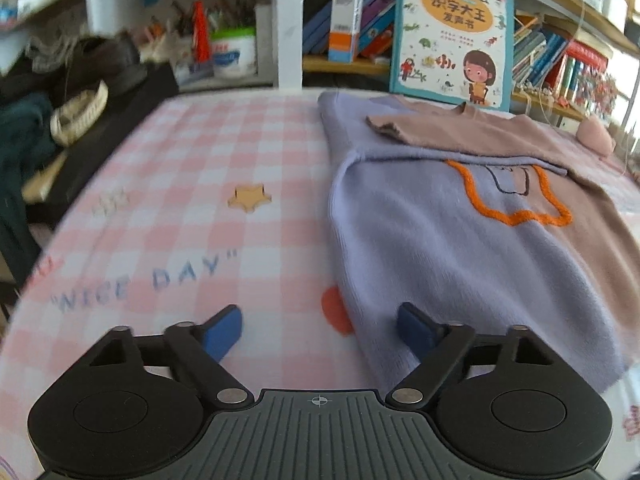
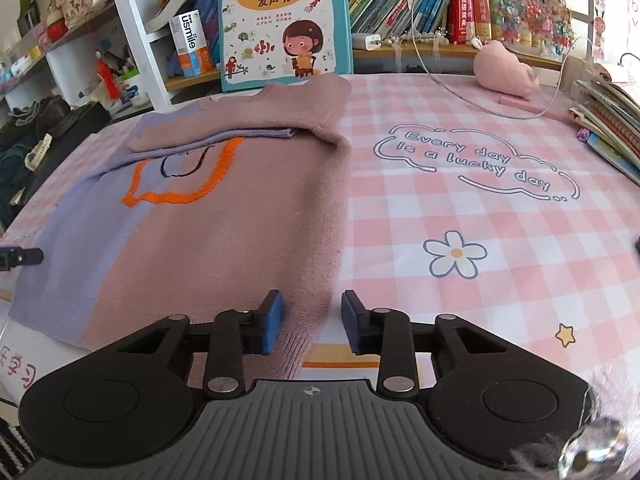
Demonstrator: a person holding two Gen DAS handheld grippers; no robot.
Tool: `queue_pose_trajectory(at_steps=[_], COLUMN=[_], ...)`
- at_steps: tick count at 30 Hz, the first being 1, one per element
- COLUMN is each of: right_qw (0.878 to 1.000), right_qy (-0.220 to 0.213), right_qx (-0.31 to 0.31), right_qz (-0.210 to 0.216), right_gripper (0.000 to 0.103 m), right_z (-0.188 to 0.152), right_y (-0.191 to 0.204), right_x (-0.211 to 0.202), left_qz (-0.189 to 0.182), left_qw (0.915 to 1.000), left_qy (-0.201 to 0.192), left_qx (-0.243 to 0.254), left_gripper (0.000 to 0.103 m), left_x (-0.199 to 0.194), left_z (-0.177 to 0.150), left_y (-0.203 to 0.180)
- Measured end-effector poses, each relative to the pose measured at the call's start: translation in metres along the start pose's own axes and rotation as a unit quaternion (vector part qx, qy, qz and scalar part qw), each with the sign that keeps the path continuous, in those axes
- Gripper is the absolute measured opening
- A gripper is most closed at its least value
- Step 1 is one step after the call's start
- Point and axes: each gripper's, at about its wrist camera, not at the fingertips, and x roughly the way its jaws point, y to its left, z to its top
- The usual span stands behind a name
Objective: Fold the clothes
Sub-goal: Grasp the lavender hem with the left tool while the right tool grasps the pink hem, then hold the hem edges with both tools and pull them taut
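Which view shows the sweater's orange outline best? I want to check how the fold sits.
The left wrist view: the orange outline on the sweater lies unobstructed, sleeves folded above it. The right wrist view shows the outline off to the side, more skewed.

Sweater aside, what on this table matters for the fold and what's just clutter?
Job: sweater, left gripper, right gripper, both open.
Clutter: picture book, pink plush, white cable, book stack.
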Motion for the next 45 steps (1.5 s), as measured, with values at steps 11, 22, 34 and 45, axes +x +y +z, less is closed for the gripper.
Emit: queue_pose_trajectory(at_steps=[11, 22, 34, 45], right_qw=[0.999, 0.993, 0.988, 0.986], right_qy=[-0.017, -0.023, 0.012, -0.029], right_qx=[0.025, 0.080, 0.099, 0.075], right_qz=[0.020, 0.085, 0.115, 0.147], right_gripper=[0.010, 0.010, 0.013, 0.011], right_z=[0.003, 0.004, 0.004, 0.018], right_y=[0.000, -0.014, -0.019, -0.020], right_x=[-0.001, -0.006, 0.012, -0.011], left_qz=[-0.069, -0.090, -0.123, -0.129], left_qw=[0.9972, 0.9955, 0.9905, 0.9905], left_qy=[-0.018, 0.008, 0.020, -0.021], left_qx=[-0.023, -0.029, -0.058, -0.043], left_gripper=[0.010, 0.014, 0.031, 0.005], left_x=[-0.002, -0.005, -0.004, -0.022], left_z=[0.005, 0.000, -0.002, 0.011], left_y=[-0.006, -0.004, -0.003, -0.004])
